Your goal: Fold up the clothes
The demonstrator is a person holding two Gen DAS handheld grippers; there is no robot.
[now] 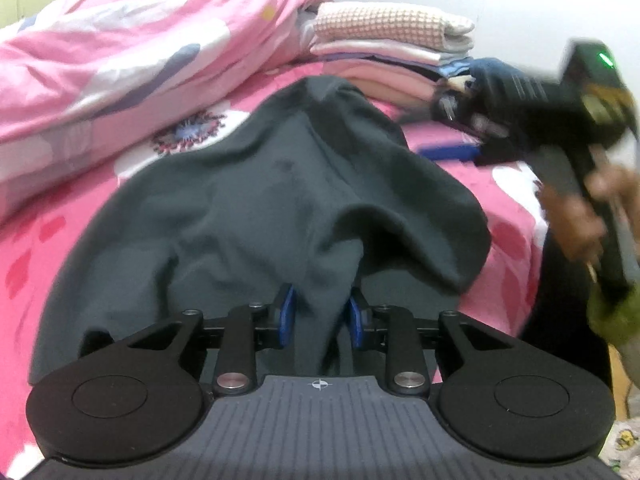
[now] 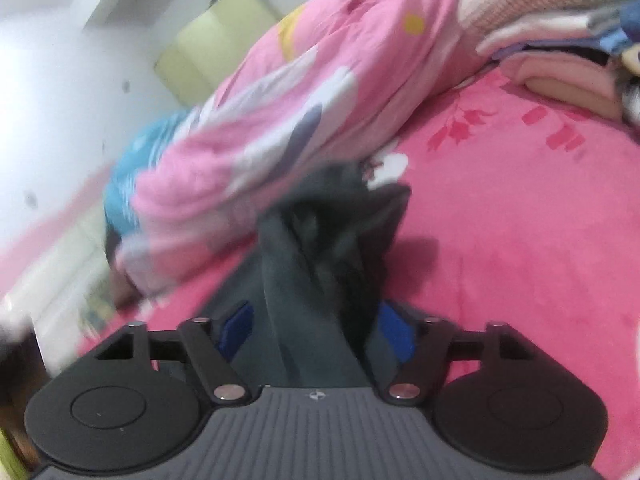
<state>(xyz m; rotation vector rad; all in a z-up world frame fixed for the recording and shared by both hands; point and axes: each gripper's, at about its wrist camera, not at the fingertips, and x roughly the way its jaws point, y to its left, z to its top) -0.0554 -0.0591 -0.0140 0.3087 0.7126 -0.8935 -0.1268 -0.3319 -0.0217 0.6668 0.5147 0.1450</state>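
A dark grey garment (image 1: 280, 200) lies crumpled on the pink bedspread (image 1: 40, 260). In the left wrist view my left gripper (image 1: 320, 310) is at its near edge, and both blue pads pinch a raised fold of the cloth. In the right wrist view a strip of the same dark garment (image 2: 320, 248) runs out between the blue pads of my right gripper (image 2: 316, 332), which stand wide apart and do not press on it. The left view also shows the right gripper (image 1: 452, 128), blurred, at the far right with a hand (image 1: 576, 216) on its handle.
A bunched pink floral quilt (image 1: 120, 60) fills the back left of the bed (image 2: 520, 240). A stack of folded clothes (image 1: 392, 48) sits at the back right by the white wall. The bed's edge drops off at the right.
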